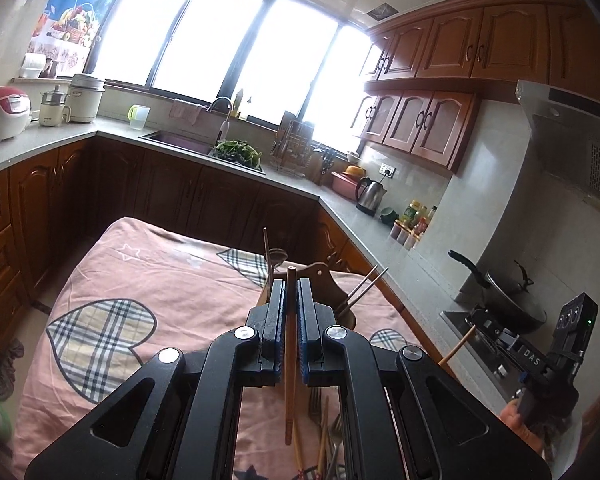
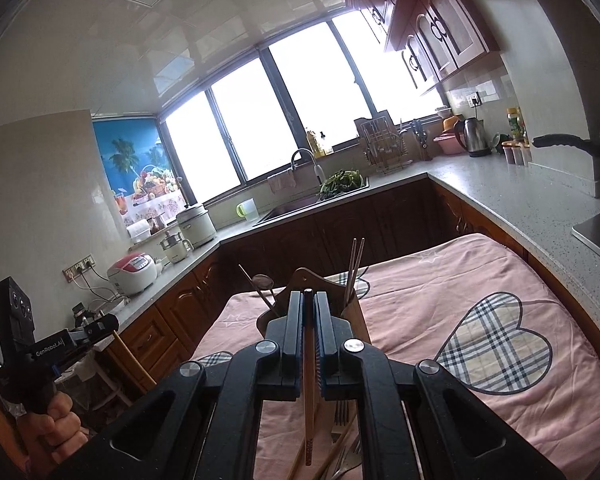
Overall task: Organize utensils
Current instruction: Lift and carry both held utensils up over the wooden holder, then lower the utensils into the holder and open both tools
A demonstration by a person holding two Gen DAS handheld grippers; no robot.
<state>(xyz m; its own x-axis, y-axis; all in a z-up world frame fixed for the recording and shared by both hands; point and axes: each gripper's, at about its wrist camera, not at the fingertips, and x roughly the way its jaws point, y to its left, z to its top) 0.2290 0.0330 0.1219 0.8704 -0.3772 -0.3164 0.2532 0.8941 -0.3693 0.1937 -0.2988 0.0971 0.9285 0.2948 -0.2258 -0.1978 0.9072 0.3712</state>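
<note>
A wooden chopstick (image 1: pixel 290 360) stands clamped lengthwise. A second chopstick (image 2: pixel 309 380) is clamped likewise. Behind, a wooden holder (image 2: pixel 300 280) carries upright chopsticks (image 2: pixel 356 268) and a spoon (image 2: pixel 261 281).

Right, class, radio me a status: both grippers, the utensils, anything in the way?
Left gripper shut on a chopstick. Right gripper shut on another chopstick. Wooden holder just ahead, partly filled. Forks loose on cloth below; nothing blocking.

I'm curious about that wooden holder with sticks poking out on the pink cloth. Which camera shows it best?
The right wrist view: the wooden holder shows its peaked back, side and two upright chopsticks beside the right claw. The left wrist view shows only parts of it behind the left claw.
</note>
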